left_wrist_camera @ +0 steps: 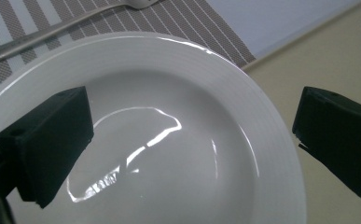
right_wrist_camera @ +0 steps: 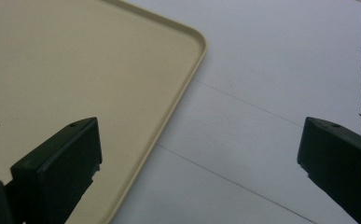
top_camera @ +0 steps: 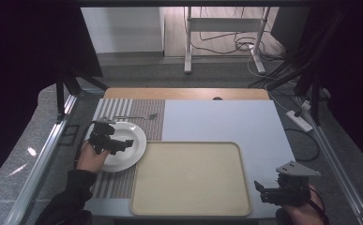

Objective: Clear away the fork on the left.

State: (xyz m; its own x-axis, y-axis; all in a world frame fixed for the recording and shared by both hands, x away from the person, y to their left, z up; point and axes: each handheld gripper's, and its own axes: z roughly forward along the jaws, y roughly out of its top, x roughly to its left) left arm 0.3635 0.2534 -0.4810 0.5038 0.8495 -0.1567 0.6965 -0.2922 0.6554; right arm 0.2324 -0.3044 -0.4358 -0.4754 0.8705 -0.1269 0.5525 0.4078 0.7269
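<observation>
Left gripper point(left_wrist_camera: 192, 140) — fingers spread over a glossy white plate point(left_wrist_camera: 169, 84).

Quick count of what's on the table: one round white ceramic plate point(top_camera: 127, 140), one silver metal fork point(top_camera: 134, 116), one striped grey-and-white woven placemat point(top_camera: 123, 110), one big beige rectangular plastic tray point(top_camera: 191, 180), and one pale blue-white flat mat point(top_camera: 221, 119). Plus two black two-jaw grippers, left gripper point(top_camera: 118, 144) and right gripper point(top_camera: 263, 192).

White plate point(top_camera: 127, 140), beige tray point(top_camera: 191, 180), grey-striped placemat point(top_camera: 118, 110), black tongs point(top_camera: 118, 144).
</observation>
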